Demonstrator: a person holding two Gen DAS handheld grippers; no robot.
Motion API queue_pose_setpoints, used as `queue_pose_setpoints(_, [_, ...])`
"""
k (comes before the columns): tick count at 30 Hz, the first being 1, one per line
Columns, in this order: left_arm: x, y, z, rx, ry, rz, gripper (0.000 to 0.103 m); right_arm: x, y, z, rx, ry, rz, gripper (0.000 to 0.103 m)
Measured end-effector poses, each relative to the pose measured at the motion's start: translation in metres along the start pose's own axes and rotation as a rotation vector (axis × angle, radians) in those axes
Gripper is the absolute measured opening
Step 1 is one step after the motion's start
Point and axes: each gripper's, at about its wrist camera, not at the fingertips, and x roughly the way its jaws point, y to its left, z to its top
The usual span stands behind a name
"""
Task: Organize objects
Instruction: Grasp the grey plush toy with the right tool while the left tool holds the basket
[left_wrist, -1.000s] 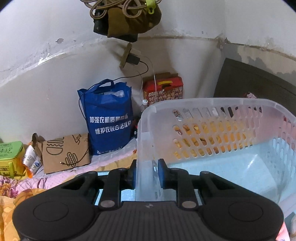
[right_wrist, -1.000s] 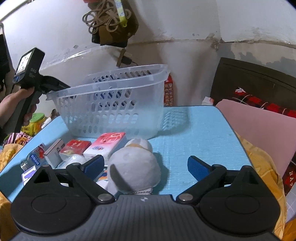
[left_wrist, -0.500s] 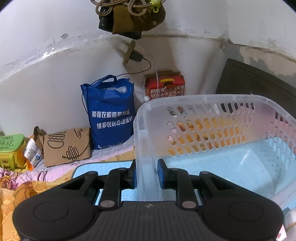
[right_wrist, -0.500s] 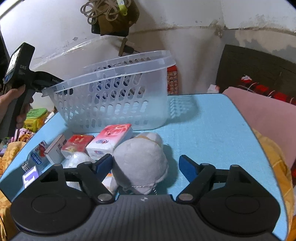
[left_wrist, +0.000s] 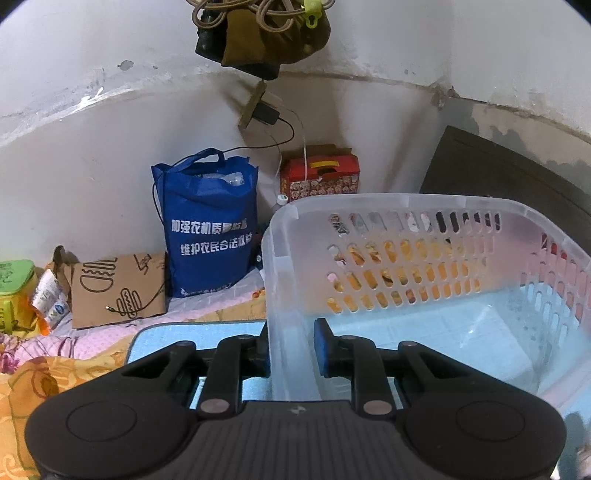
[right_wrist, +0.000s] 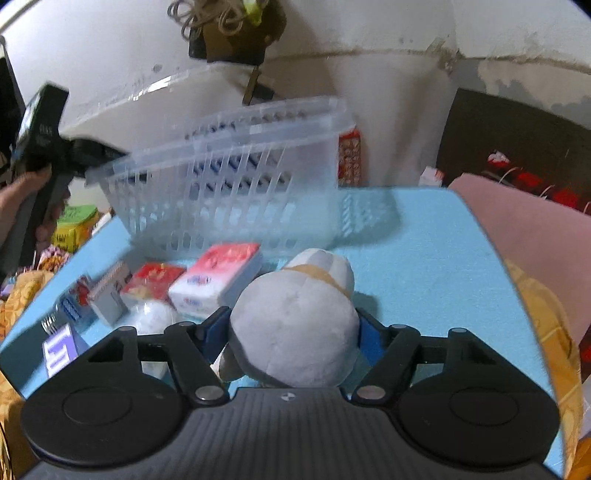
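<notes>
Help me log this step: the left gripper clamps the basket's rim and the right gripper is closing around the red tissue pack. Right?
Not quite. In the right wrist view the right gripper closes around the grey plush toy, not the tissue pack beyond it. The left gripper does clamp the basket rim.

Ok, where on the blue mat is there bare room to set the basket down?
Bare mat lies right of the plush toy, out to the pink cushion. The left is crowded: tissue pack, red packet and small boxes. The left gripper holds the basket tilted behind them.
</notes>
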Motion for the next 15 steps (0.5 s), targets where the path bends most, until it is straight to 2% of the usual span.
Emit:
queue_pose_setpoints(4, [0.002,0.0,0.002,0.009,0.005,0.001,0.022,-0.028,-0.004,0.024,0.008,-0.071,0.033,0.073])
queue_pose_setpoints(9, [0.004,0.003,0.001,0.005,-0.002,-0.018,0.022,-0.055,0.007,0.07,-0.066,-0.162,0.042,0.073])
queue_pose_setpoints(12, [0.007,0.003,0.003,0.016,0.003,-0.03,0.022,-0.047,0.016,0.102,-0.104,-0.18,0.048,0.073])
queue_pose_setpoints(15, [0.009,0.004,0.005,0.017,0.008,-0.04,0.022,-0.02,0.02,0.127,-0.105,-0.178,0.069,0.073])
